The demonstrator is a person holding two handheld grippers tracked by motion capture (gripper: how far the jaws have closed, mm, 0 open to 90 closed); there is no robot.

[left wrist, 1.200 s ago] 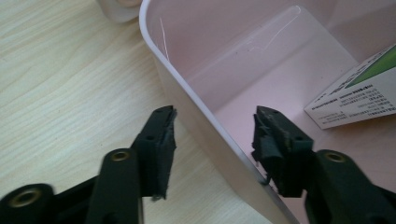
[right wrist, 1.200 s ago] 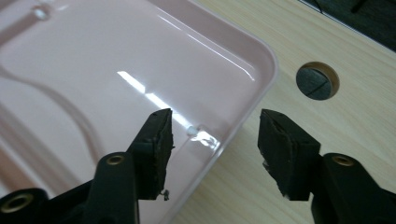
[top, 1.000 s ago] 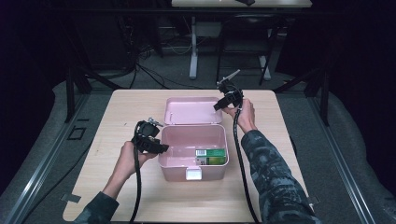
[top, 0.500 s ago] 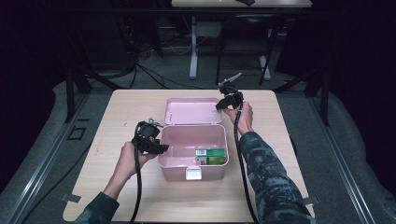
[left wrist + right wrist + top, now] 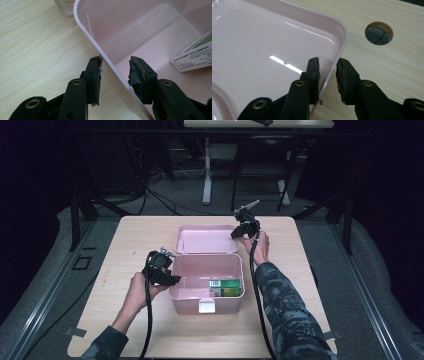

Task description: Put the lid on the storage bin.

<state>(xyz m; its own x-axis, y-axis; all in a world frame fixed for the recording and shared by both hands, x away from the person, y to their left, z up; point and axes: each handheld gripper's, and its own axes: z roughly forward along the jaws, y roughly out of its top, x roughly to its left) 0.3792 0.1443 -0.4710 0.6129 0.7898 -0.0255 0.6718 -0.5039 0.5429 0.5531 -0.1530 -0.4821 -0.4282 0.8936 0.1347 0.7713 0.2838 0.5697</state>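
Right hand-held gripper (image 5: 327, 63) just closing over lid (image 5: 207, 239) edge, barely biting; may slip. Left hand-held gripper (image 5: 115, 66) loosely straddles box wall (image 5: 117, 72), so box could slide.

Left gripper (image 5: 172, 276) low, jaws part-open, straddling box wall (image 5: 110, 65). Right gripper (image 5: 235, 233) farther out, jaws just closing astride lid rim (image 5: 337, 60). Forearms angled inward.

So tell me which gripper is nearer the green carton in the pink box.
Left. The left gripper straddles the left wall of the box, across the box's floor from the green carton. The right gripper is at the open lid's right edge, behind the box.
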